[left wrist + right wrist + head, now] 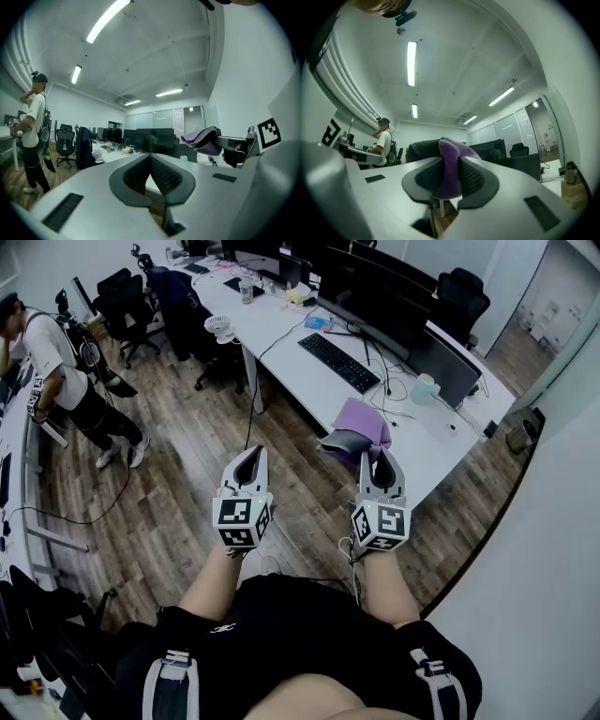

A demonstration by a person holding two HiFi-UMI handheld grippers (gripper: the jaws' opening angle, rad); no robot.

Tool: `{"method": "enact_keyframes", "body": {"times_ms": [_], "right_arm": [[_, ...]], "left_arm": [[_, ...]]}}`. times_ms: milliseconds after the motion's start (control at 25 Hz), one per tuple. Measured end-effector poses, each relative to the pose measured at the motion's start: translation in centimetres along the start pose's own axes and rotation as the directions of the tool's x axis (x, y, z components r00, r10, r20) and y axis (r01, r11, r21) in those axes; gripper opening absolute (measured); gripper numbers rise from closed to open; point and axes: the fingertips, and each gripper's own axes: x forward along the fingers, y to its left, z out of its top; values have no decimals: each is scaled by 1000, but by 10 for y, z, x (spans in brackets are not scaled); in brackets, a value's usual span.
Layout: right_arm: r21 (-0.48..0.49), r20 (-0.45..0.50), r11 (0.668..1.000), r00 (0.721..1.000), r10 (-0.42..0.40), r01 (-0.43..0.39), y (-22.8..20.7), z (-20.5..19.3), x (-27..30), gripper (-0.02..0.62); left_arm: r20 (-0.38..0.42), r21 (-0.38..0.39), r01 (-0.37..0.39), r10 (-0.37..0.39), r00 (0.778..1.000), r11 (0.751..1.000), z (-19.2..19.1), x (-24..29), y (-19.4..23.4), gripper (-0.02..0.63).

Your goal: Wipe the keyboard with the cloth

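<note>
Right gripper view shows cloth [449, 167] pinched between jaws.

Desk [298, 381] is bare on the near side of the keyboard [339, 362]; approach open. Monitor [375, 296] stands close behind; cables [392, 382] and cup [424, 388] crowd its right end.

Between the dark, dimpled, rubbery right pads [477, 176] the purple cloth [449, 171] looks soft and fleecy; the left pads [164, 176] show the same rough grid; beyond the fingertips, a smooth white desk [427, 442]; below them, a wood-plank floor [169, 474].
</note>
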Motion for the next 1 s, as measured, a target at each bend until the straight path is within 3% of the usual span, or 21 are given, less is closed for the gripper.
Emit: {"method": "enact_keyframes", "body": {"times_ms": [680, 1000], "right_arm": [[-12, -16, 1000, 1000, -27, 26, -1, -7, 15, 101], [-32, -23, 999, 999, -43, 42, 16, -13, 53, 101]], "left_arm": [[-24, -15, 35, -36, 999, 999, -10, 22, 3, 12], [-21, 1, 61, -61, 998, 998, -9, 47, 33, 12]]}}
